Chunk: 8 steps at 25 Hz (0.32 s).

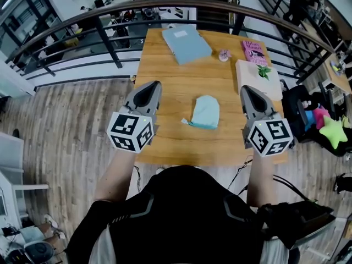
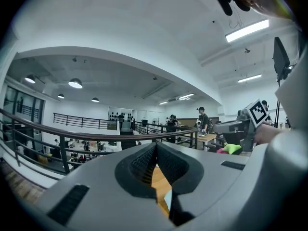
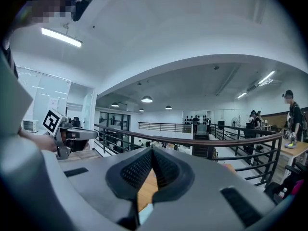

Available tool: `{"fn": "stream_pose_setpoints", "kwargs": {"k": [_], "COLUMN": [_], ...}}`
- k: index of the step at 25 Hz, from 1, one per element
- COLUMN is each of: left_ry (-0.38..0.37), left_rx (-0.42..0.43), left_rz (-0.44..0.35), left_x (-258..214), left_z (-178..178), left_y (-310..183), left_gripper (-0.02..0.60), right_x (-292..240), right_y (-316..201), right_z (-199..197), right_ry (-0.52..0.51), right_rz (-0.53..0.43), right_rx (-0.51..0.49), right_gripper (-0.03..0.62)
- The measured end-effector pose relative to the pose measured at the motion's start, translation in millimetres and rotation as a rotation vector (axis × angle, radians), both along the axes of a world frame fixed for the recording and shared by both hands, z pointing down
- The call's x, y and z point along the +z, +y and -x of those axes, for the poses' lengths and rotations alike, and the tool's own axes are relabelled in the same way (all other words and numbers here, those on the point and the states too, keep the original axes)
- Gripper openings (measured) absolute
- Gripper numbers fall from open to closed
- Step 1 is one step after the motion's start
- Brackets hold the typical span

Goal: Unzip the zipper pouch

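A light blue zipper pouch [image 1: 205, 112] lies on the wooden table [image 1: 170, 81], its zip edge and pull tab toward the near left. My left gripper [image 1: 154, 86] hovers to the pouch's left, shut with nothing in it. My right gripper [image 1: 247, 89] hovers to its right, also shut and empty. Both are held apart from the pouch and point nearly level toward the railing. In the left gripper view the left gripper [image 2: 155, 147] has its pads together; the right gripper [image 3: 152, 153] looks the same in the right gripper view. A sliver of pouch shows below the jaws in each.
A blue folder [image 1: 186, 43] lies at the table's far side. A pink book [image 1: 254, 52], a white box with a green plant [image 1: 258, 77] and a small pink object [image 1: 224, 55] sit at the far right. A dark railing [image 1: 165, 7] curves beyond the table.
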<state>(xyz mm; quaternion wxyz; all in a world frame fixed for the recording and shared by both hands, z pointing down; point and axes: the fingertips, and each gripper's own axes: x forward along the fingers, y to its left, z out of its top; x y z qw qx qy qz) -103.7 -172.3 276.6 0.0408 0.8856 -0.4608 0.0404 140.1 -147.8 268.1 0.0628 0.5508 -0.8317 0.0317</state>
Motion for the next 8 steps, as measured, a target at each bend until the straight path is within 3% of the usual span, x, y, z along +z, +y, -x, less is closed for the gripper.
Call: {"fn": "stream_pose_setpoints", "kwargs": {"k": [8], "left_ry": [-0.006], "left_rx": [-0.016], "left_rz": [-0.006], "left_x": [-3.3], "left_z": [3.5], "left_y": [3.6], "left_gripper": [0.029], "right_x": [-2.1], "right_y": [0.7], "right_z": [3.1], "right_ry": [-0.009], "right_rz": [0.003], "right_rx": [-0.007], "right_gripper": [0.008]}}
